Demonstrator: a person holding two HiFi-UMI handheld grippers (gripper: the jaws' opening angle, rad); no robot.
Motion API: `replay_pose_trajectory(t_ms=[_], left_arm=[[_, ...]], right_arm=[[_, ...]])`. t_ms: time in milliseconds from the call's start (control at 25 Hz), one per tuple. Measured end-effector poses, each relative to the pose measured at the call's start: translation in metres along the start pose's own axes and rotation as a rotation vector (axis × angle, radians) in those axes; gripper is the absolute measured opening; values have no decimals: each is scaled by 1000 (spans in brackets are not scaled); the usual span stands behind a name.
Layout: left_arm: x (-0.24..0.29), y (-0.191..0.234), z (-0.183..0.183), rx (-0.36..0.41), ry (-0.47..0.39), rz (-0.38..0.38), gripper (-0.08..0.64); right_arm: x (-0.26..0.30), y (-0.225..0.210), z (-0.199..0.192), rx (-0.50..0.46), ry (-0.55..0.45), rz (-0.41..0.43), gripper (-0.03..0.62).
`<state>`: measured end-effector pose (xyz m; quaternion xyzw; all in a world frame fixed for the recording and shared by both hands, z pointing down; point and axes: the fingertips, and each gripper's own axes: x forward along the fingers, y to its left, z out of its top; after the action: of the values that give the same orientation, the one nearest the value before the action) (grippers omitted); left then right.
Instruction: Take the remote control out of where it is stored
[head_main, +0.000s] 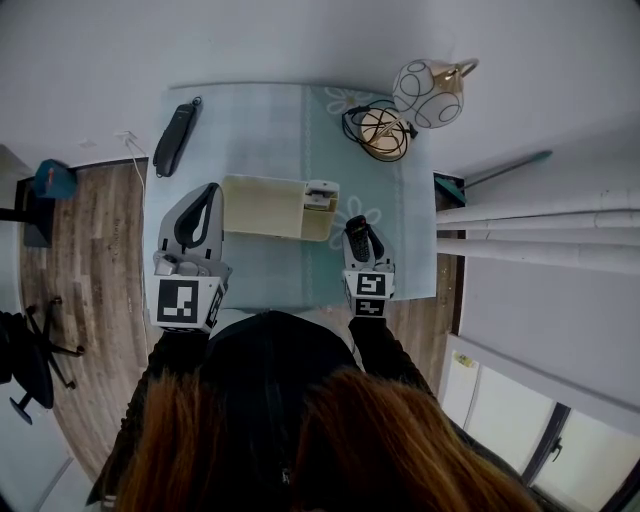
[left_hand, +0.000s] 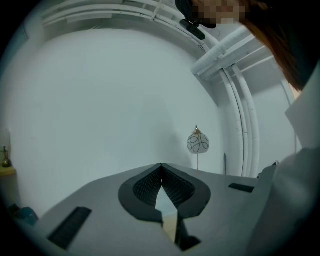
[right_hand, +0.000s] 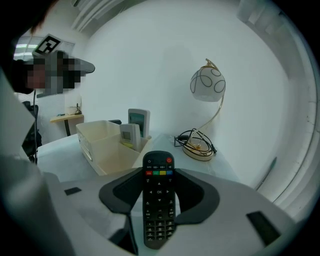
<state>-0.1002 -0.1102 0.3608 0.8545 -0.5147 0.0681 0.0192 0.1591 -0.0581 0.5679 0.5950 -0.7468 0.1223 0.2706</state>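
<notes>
Black remote sits clamped in the right gripper, clear of the cream box and above the surface, so removal looks done (setting it down may remain), while the left gripper is closed, empty.

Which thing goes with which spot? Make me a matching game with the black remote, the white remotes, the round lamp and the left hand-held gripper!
Things:
1. black remote control
2. white remotes
3. round lamp
4. left hand-held gripper

Places or states:
A. standing up at the right end of the cream box
B. shut, with nothing in it
C. clamped between the jaws of the right hand-held gripper
D. at the far right corner of the table

Pairs: 1-C, 2-A, 3-D, 4-B
</notes>
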Motion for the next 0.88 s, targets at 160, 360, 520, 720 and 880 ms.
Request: replay_pose_trajectory(t_ms=[160, 360, 520, 720, 880], left_arm=[[-1, 3, -1, -2, 2, 11, 5], [-3, 6, -2, -2, 3, 22, 5], [-3, 7, -2, -4, 3, 27, 5], [-4, 7, -2, -6, 6, 31, 5], [-5, 7, -3, -3, 9, 32, 5]], right_arm=[[12, 2, -3, -12, 21, 7, 204], [25, 4, -10, -35, 62, 22, 204], [34, 3, -20, -34, 96, 35, 204], [40, 5, -31, -47, 134, 44, 204], [45, 5, -37, -62, 163, 47, 204]])
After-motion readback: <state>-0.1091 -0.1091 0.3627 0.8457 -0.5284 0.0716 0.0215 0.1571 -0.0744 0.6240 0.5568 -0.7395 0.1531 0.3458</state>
